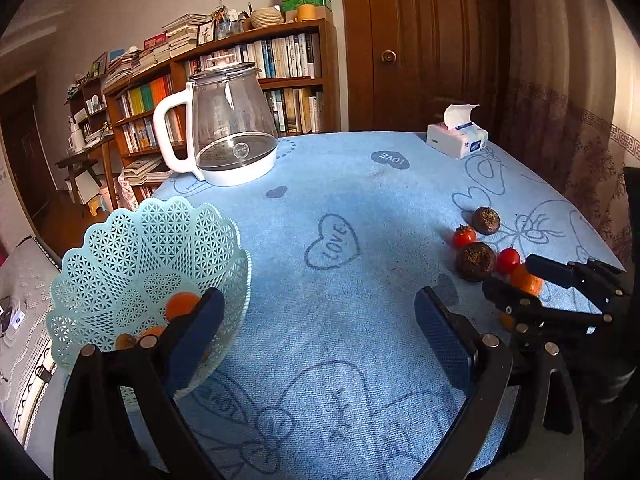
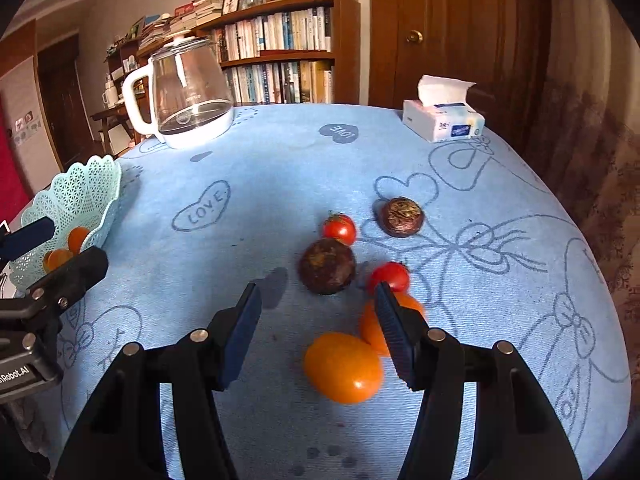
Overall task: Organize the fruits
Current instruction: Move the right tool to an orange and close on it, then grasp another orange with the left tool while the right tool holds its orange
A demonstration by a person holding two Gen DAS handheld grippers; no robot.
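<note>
I am looking over a table covered with a blue cloth (image 2: 280, 168) that is carrying heart and "LOVE" drawings. At its far left a glass kettle (image 2: 188, 96) with a white handle is standing, and at the far right a tissue pack (image 2: 444, 120) is lying.

At the left edge the pale green basket (image 1: 148, 264) is sitting, and a few orange fruits (image 1: 180, 304) are lying inside it. My left gripper (image 1: 316, 324) is hovering just beside this basket with its jaws spread wide and holding nothing; its left finger is crossing in front of the basket wall.

My right gripper (image 2: 318, 320) is hanging over the fruit group on the right part of the cloth, also wide open and empty. Between its fingers, near me, one orange fruit (image 2: 344, 366) is lying on the cloth. A second orange one (image 2: 370, 328) is partly hiding behind the right finger. Beyond them two dark brown round fruits (image 2: 327, 266) and two small red tomatoes (image 2: 339, 229) are resting close together, the nearer tomato (image 2: 390, 277) just beside the right fingertip.
</note>
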